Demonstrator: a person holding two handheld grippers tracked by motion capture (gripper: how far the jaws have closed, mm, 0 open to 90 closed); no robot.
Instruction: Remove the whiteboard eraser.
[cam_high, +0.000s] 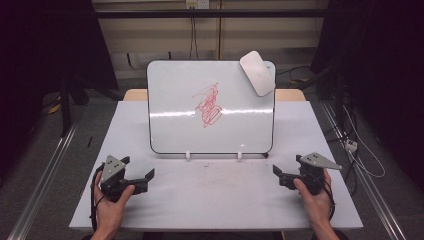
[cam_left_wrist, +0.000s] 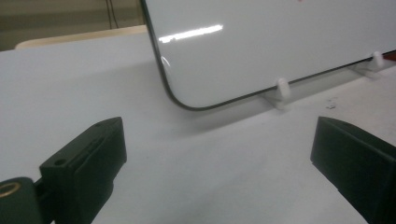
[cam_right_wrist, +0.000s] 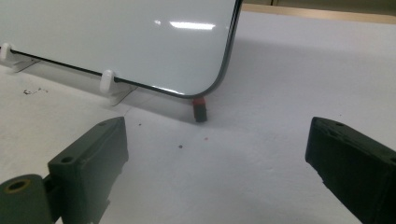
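A whiteboard (cam_high: 175, 107) stands upright on two white feet in the middle of the table, with a red scribble (cam_high: 210, 105) at its centre. A white oval eraser (cam_high: 257, 72) sits at the board's top right corner. My left gripper (cam_high: 137, 168) rests near the table's front left, open, with nothing between its jaws. My right gripper (cam_high: 287, 166) rests at the front right, also open and empty. The left gripper view looks between its jaws (cam_left_wrist: 215, 135) at the board's lower left corner (cam_left_wrist: 175, 95). The right gripper (cam_right_wrist: 215, 133) faces the lower right corner (cam_right_wrist: 215, 84).
A small red and black object (cam_right_wrist: 200, 107) sits on the table under the board's lower right corner. The white table (cam_high: 215, 195) has bare room between the grippers. Cables (cam_high: 360, 155) and metal rails lie on the floor on both sides.
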